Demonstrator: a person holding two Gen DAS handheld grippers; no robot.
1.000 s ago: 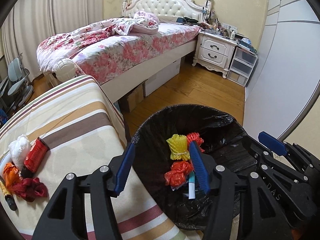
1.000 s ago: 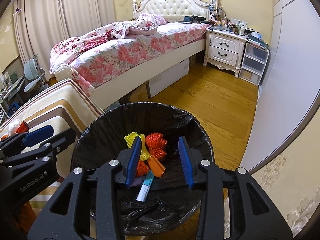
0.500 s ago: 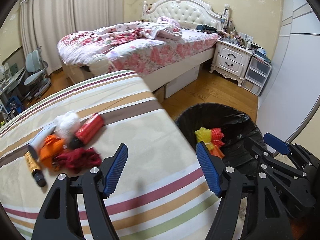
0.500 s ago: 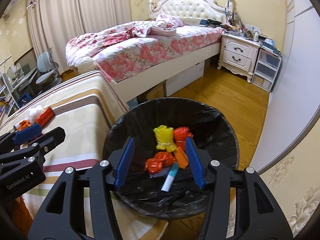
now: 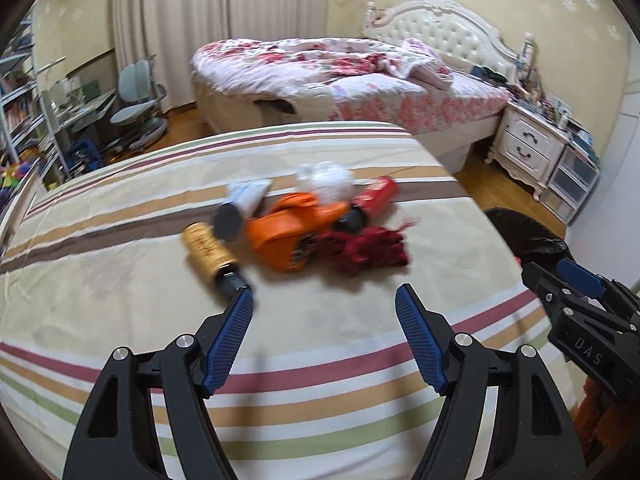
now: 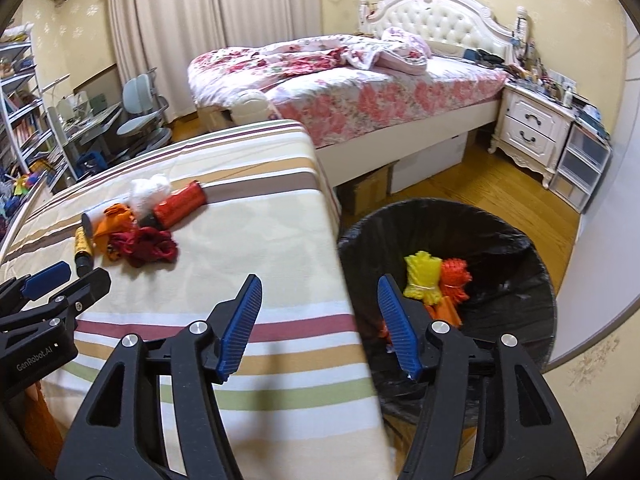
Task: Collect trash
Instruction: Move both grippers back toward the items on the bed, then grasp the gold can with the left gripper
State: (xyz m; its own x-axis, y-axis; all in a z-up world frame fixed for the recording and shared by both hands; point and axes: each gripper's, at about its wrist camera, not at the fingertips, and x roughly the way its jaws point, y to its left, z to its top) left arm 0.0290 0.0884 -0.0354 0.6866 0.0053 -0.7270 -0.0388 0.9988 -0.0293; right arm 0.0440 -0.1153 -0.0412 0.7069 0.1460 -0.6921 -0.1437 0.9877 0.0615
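A pile of trash lies on the striped table (image 5: 120,300): a yellow tube (image 5: 210,256), an orange wrapper (image 5: 288,232), a dark red crumpled piece (image 5: 368,252), a red can (image 5: 378,196) and a white wad (image 5: 326,180). My left gripper (image 5: 324,312) is open and empty, just short of the pile. My right gripper (image 6: 318,300) is open and empty over the table's right edge, beside the black-lined bin (image 6: 500,240), which holds yellow (image 6: 424,276) and orange-red trash (image 6: 456,274). The pile also shows in the right wrist view (image 6: 140,220).
A bed with a floral cover (image 6: 360,76) stands behind the table. A white nightstand (image 6: 532,128) and plastic drawers (image 6: 580,168) are at the right wall. A desk and chair (image 6: 140,112) are at the left. Wooden floor (image 6: 480,176) surrounds the bin.
Both grippers have swung left from over the bin toward the table. The left one now faces the trash pile. Both stay open and empty.
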